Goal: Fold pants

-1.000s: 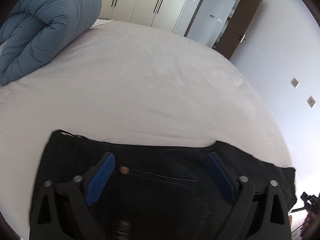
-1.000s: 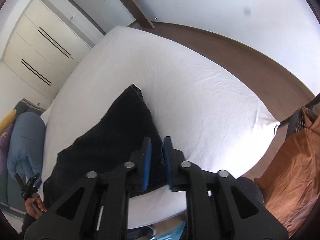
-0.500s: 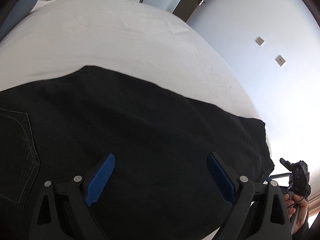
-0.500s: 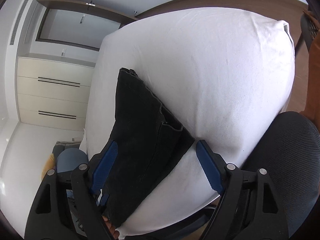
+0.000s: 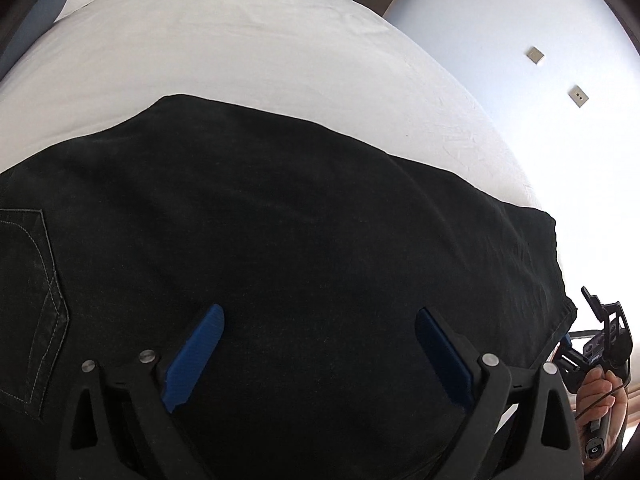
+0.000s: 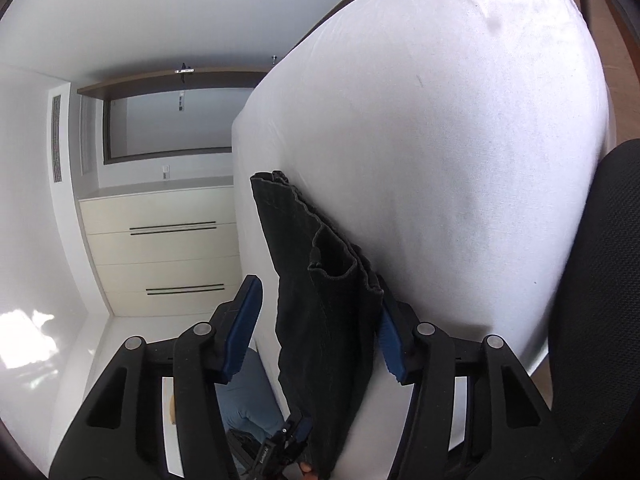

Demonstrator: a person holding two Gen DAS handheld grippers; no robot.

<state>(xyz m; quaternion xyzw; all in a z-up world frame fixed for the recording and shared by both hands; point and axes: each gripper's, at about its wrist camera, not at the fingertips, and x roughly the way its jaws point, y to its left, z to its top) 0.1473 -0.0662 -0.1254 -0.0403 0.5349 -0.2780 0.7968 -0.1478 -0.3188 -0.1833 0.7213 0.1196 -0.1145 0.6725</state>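
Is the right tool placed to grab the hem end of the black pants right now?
Probably yes: the right tool straddles the hem end of the black pants; its jaws have just been closing and nothing blocks them.

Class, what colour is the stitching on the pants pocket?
Light grey, on black pants; the pocket stitching shows best in the left wrist view.

Bright daylight blows out the white bed sheet (image 5: 560,184) at right; fisheye bends edges, corners vignette dark.
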